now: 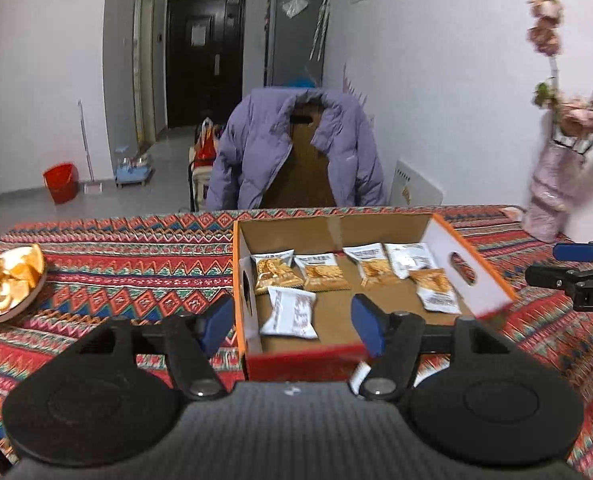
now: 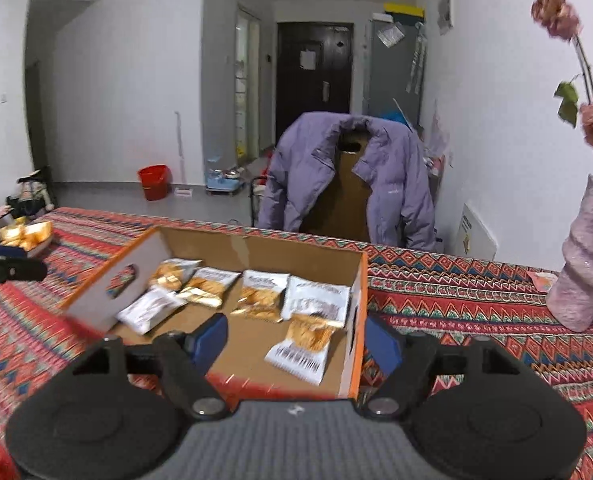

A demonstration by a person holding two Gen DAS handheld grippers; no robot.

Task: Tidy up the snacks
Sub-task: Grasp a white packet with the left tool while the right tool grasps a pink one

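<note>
An open cardboard box point(image 1: 328, 230) with orange outer sides lies on the patterned tablecloth point(image 1: 136, 248). Several snack packets point(image 1: 290, 312) lie flat on its floor, some white, some showing golden crackers. My left gripper point(image 1: 292, 326) is open, and its blue pads stand either side of the box's near left corner without touching it. In the right wrist view the same box point(image 2: 256, 248) holds the packets point(image 2: 304, 344). My right gripper point(image 2: 296, 340) is open, its pads straddling the box's right wall. Each gripper shows at the other view's edge: the right gripper point(image 1: 576, 268), the left gripper point(image 2: 8, 268).
A plate of orange slices point(image 1: 8, 280) sits at the table's left end. A pink vase with dried flowers point(image 1: 552, 196) stands at the right end. Behind the table is a chair draped with a purple jacket point(image 1: 296, 152).
</note>
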